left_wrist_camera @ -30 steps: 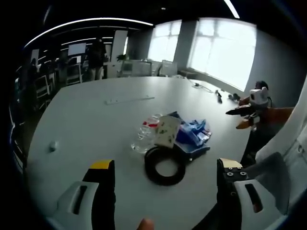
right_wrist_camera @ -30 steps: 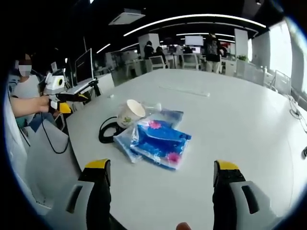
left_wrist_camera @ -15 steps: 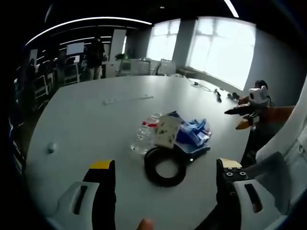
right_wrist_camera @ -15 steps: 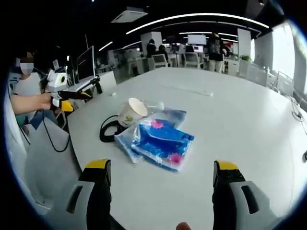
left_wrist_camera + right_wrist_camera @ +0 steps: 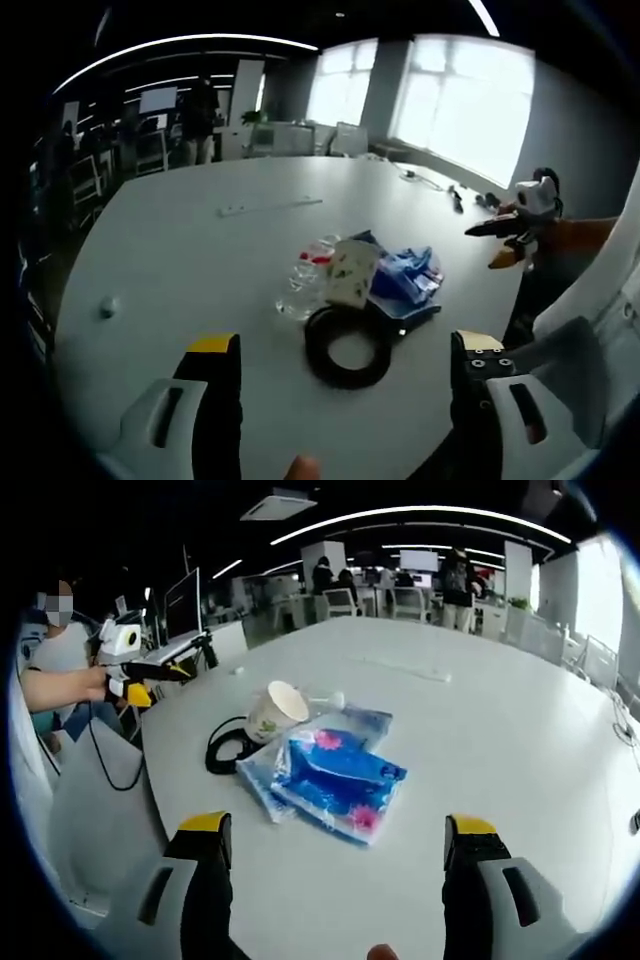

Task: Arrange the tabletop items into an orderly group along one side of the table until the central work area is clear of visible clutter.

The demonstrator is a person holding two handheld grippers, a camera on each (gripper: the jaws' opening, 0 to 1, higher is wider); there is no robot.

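White table is seen with a small heap near its edge: from left, black cable coil, paper cup, blue packets. Little has shifted since a moment ago; nothing is gripped. Left gripper and right gripper are held wide open, empty.

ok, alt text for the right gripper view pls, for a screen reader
The right gripper hangs open and empty over a white table. Beyond its jaws lies a blue patterned packet, with a tipped paper cup, a coiled black cable and a clear plastic bottle behind. The left gripper hovers at the table's far-left edge.
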